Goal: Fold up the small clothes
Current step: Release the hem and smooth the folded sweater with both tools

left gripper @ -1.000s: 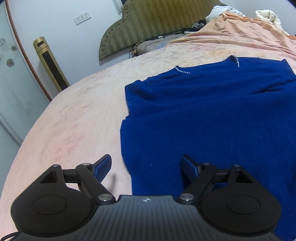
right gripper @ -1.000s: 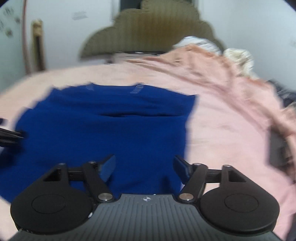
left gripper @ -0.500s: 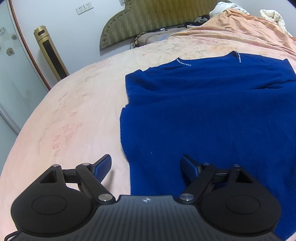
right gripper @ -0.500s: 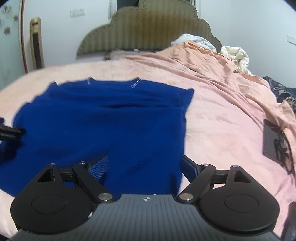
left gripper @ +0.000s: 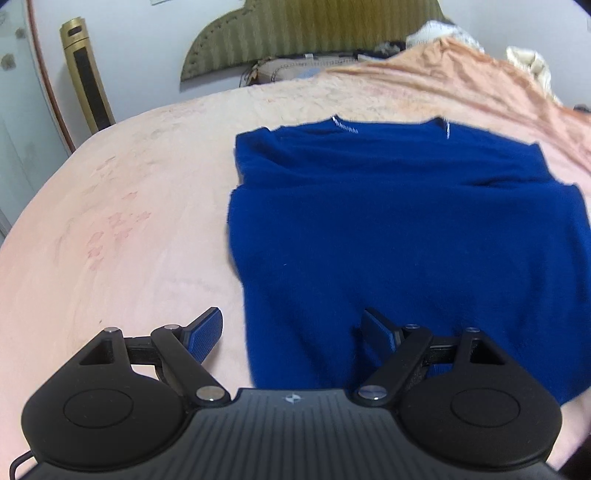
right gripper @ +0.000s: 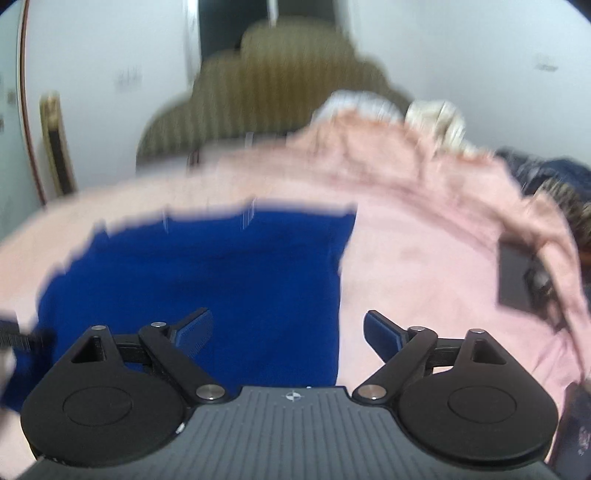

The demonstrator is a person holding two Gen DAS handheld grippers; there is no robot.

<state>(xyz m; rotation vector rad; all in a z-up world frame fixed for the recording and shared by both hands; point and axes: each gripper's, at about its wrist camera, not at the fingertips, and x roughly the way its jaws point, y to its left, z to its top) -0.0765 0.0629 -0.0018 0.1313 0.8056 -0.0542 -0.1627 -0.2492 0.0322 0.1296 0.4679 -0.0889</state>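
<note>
A dark blue garment (left gripper: 399, 229) lies flat on the pink bed cover, its neckline toward the headboard and a fold line across its upper part. My left gripper (left gripper: 293, 330) stands open above the garment's near left edge, with nothing pinched between its pads. In the blurred right wrist view the same blue garment (right gripper: 207, 266) fills the left half. Over its near right edge my right gripper (right gripper: 288, 330) has its jaws opening wide, and nothing sits between them. The tip of the left gripper (right gripper: 18, 338) shows at the far left edge there.
The pink bed cover (left gripper: 110, 229) spreads wide to the left of the garment. A bunched orange blanket (left gripper: 480, 77) and an olive headboard (left gripper: 314, 29) lie beyond. A gold tower unit (left gripper: 86, 74) stands by the wall. A dark flat object (right gripper: 517, 280) rests on the bed at right.
Both grippers drew back toward the near edge of the garment, so more of it shows. The right gripper's fingers spread wider apart. The left gripper's fingers kept the same gap.
</note>
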